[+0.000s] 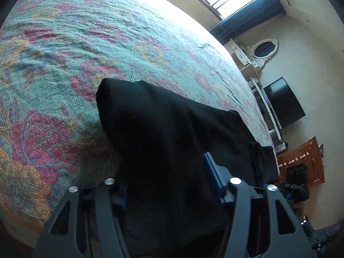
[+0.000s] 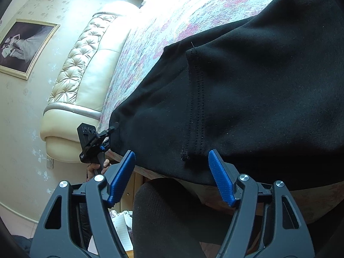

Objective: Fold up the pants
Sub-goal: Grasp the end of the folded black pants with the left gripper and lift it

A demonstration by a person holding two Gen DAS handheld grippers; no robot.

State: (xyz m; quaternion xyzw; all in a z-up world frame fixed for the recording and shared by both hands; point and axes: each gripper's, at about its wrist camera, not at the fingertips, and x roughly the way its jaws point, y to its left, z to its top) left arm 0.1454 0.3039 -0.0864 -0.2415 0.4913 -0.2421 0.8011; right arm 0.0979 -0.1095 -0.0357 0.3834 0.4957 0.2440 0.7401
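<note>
Right wrist: tool (image 2: 172, 176) gaping (empty) by pants (image 2: 247, 99).

Black gripper (image 2: 172, 172), ribbed blue jaws.

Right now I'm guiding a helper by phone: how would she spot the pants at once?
Find the big bed with the flowered teal and pink bedspread. At its near edge lie the pants, the only plain black cloth there, with a stitched seam showing and a corner draped between the left gripper fingers.
</note>
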